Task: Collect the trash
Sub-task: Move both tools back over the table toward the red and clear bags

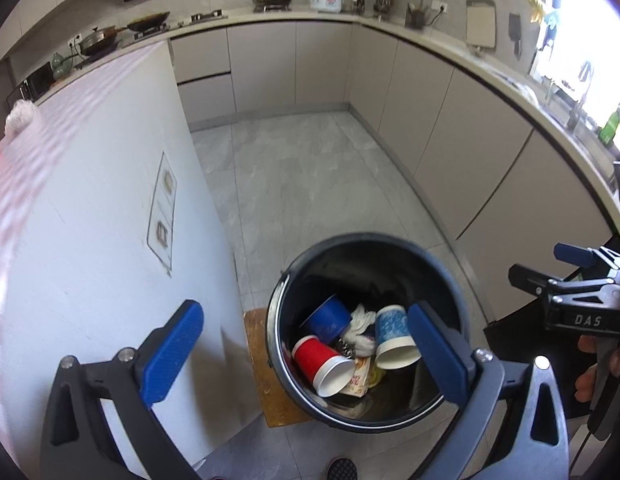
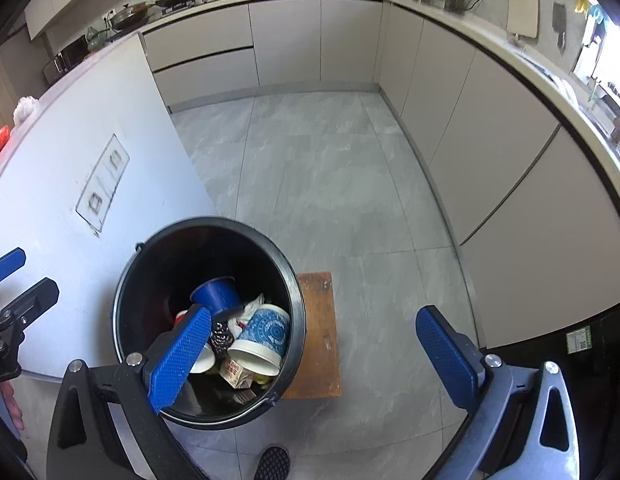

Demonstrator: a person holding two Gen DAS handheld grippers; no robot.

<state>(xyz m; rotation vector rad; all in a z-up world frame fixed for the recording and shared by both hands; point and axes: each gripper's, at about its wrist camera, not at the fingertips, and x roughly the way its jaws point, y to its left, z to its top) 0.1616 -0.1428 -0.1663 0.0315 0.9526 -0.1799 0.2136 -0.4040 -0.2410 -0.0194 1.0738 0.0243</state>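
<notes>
A black trash bucket (image 1: pixel 286 292) stands on a small wooden stool (image 1: pixel 256 344); it also shows in the right wrist view (image 2: pixel 126 280). Inside lie a red paper cup (image 1: pixel 318 360), a dark blue cup (image 1: pixel 328 316), a light blue patterned cup (image 1: pixel 392 330), crumpled white paper (image 1: pixel 360 326) and wrappers. My left gripper (image 1: pixel 302 354) is open and empty above the bucket's left rim. My right gripper (image 2: pixel 316 354) is open and empty above its right rim. The right gripper shows at the right edge of the left wrist view (image 1: pixel 550 268).
A white island counter (image 1: pixel 90 208) stands left of the bucket, with crumpled white trash (image 1: pixel 20 116) and something orange (image 2: pixel 0 140) on its far end. Beige cabinets (image 1: pixel 450 128) and a worktop with cookware wrap the back and right. Grey tiled floor (image 1: pixel 310 172) lies beyond.
</notes>
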